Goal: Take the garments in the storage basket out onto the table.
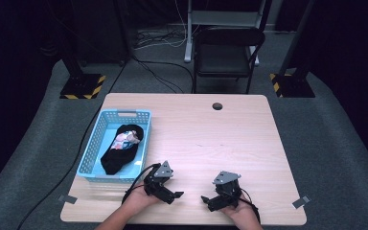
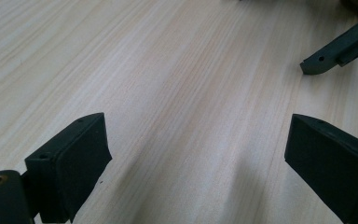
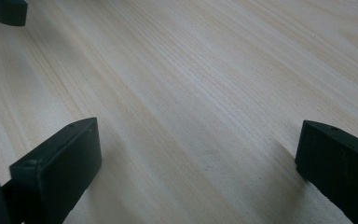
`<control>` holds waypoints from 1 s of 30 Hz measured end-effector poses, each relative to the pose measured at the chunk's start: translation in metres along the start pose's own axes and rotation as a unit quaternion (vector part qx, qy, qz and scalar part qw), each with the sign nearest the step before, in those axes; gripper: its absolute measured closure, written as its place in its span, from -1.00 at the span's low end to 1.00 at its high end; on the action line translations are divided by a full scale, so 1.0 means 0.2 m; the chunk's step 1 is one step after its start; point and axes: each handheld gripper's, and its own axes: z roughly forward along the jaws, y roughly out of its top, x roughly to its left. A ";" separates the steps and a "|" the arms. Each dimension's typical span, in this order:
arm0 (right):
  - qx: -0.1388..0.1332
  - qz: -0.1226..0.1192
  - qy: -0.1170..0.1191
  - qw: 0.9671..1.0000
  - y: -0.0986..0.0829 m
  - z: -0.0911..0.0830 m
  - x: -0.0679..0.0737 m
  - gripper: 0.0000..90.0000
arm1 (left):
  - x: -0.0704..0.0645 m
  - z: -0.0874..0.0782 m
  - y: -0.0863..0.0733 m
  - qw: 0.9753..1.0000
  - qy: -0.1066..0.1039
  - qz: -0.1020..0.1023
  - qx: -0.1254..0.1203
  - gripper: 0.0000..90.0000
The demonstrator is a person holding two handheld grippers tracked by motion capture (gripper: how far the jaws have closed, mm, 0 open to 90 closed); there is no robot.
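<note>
My left gripper (image 1: 173, 191) rests low over the wooden table (image 1: 211, 129) near its front edge, jaws wide apart with nothing between them; in the left gripper view my left gripper (image 2: 200, 154) frames bare wood. My right gripper (image 1: 210, 201) sits a little to its right, also open and empty, and in the right gripper view my right gripper (image 3: 196, 158) spans bare tabletop. The two grippers point toward each other. A light blue plastic basket (image 1: 98, 148) at the table's left holds dark cloth (image 1: 117, 155) with a patterned piece (image 1: 126, 139) on top.
A jaw of the other gripper (image 2: 340, 49) shows at the top right of the left gripper view. A round cable hole (image 1: 217, 106) lies near the table's far edge. A black chair (image 1: 226, 55) stands beyond the table. A cable (image 1: 84, 143) runs off the left side.
</note>
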 end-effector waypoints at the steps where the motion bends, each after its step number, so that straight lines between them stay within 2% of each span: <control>1: 0.000 0.000 0.000 1.000 0.00 0.00 0.00 -1.00 | 0.00 0.00 0.00 1.000 0.001 0.000 -0.001 -0.87; 30: 0.000 -0.001 0.000 1.000 0.00 0.00 0.00 -1.00 | -0.02 -0.09 0.06 1.000 -0.001 -0.003 -0.024 -0.87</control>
